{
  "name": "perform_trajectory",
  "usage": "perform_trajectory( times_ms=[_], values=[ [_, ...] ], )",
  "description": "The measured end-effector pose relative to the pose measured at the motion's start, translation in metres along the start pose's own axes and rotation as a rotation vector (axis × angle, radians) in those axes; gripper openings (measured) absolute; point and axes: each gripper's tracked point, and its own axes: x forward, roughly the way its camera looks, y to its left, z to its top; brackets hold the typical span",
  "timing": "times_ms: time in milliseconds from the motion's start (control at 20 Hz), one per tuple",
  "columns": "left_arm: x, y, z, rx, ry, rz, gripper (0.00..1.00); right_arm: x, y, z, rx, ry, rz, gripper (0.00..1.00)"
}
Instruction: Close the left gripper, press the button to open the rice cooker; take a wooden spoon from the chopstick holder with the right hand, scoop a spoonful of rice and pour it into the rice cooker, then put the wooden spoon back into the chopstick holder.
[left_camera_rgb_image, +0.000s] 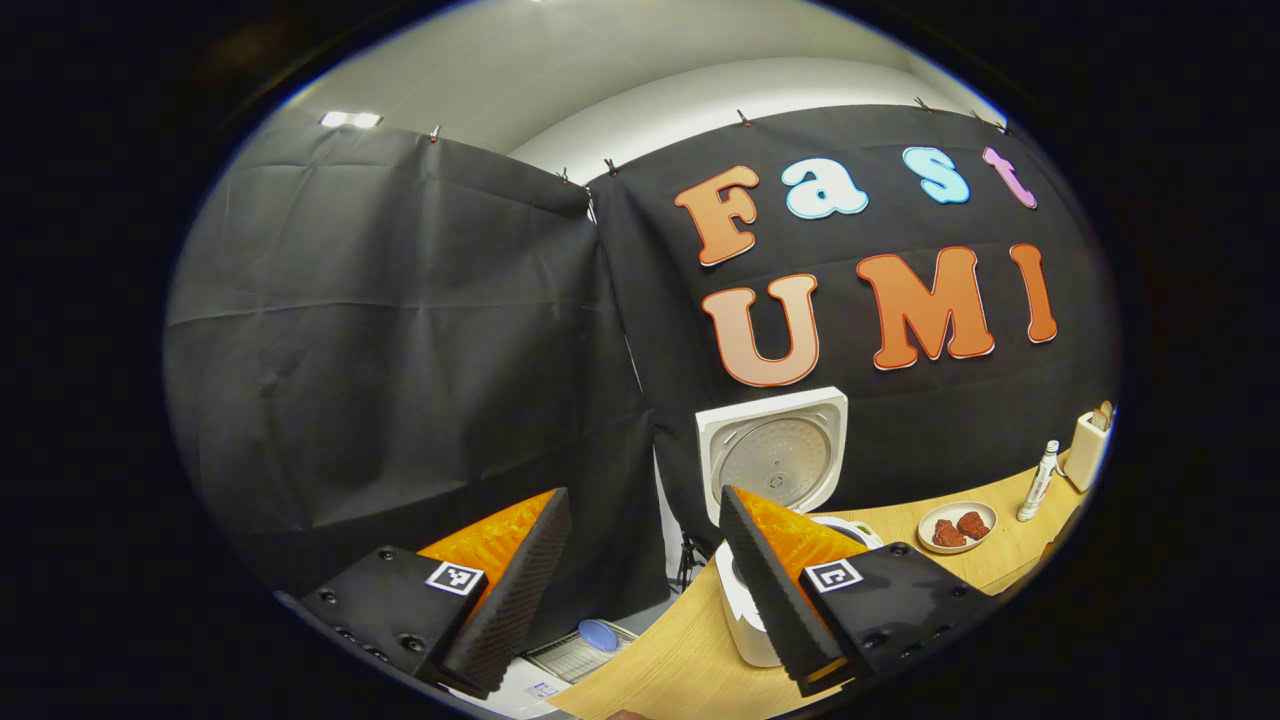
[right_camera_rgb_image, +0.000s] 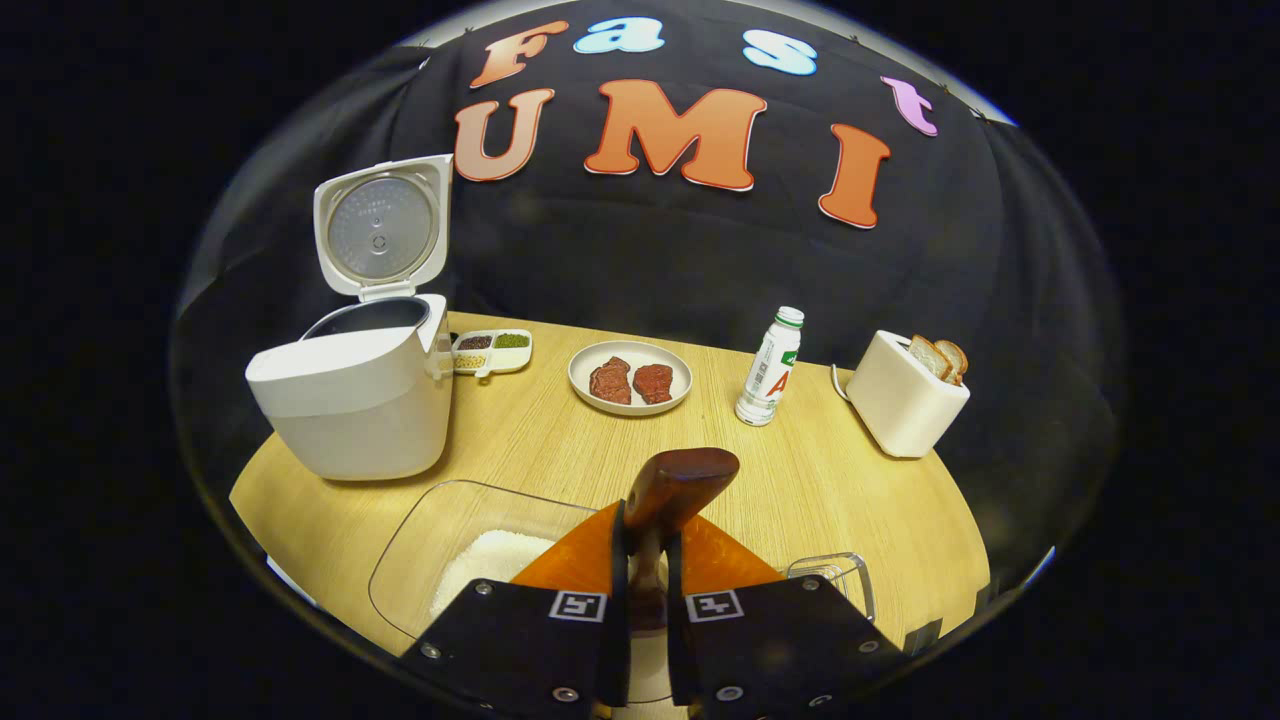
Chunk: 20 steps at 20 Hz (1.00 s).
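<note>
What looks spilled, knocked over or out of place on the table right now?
Nothing stands out. The rice cooker sits upright with its lid open, as the task needs. The plate, bottle and toaster all stand upright, and no rice shows spilled around the clear container. The right gripper holds the wooden spoon.

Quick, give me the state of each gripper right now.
Left gripper: open, fingers wide apart, holding nothing.
Right gripper: closed on the wooden spoon, both fingers pressing its handle.
</note>
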Motion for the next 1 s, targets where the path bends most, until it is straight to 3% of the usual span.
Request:
perform_trajectory(
  times_ms=[200,500,1000],
  values=[
    [0.003,-0.011,-0.006,0.009,0.008,-0.037,0.98,-0.015,0.008,-0.015,-0.073,-0.001,0.027,0.13],
    [0.000,-0.017,-0.014,0.009,0.020,-0.066,0.98,-0.031,0.017,-0.032,-0.023,0.058,0.043,0.13],
    [-0.003,0.002,-0.032,0.017,0.057,-0.061,0.98,-0.034,0.046,-0.033,0.360,0.170,0.142,0.13]
  ],
)
